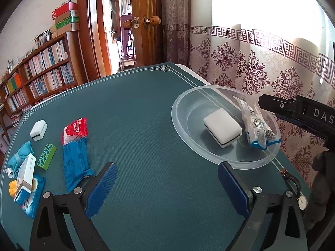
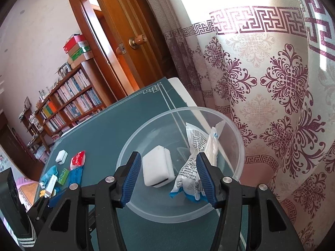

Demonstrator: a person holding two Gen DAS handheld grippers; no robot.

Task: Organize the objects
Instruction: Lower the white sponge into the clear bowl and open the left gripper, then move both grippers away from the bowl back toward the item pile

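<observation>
A clear plastic bowl [image 1: 182, 129] stands at the right of the green mat, and in it lie a white block [image 1: 222, 126] and a crinkled white-and-blue packet [image 1: 255, 127]. My left gripper [image 1: 167, 167] hovers open over bare mat in front of the bowl, nothing between its blue pads. Left of it lie a red-and-blue packet [image 1: 74, 146], a green brick [image 1: 46, 156], a small white block [image 1: 38, 129] and a white box [image 1: 26, 177]. My right gripper [image 2: 168, 156] hangs over the bowl [image 2: 209, 110], jaws partly apart above the white block [image 2: 157, 167] and packet [image 2: 193, 142], gripping neither.
A blue cloth [image 1: 19, 156], a yellow brick [image 1: 12, 188] and a blue wipes pack [image 1: 33, 205] crowd the mat's left edge. A wristwatch [image 1: 301, 200] lies at the right edge. A patterned curtain [image 2: 272, 83] hangs close behind the bowl. A bookshelf [image 1: 41, 73] and door stand beyond.
</observation>
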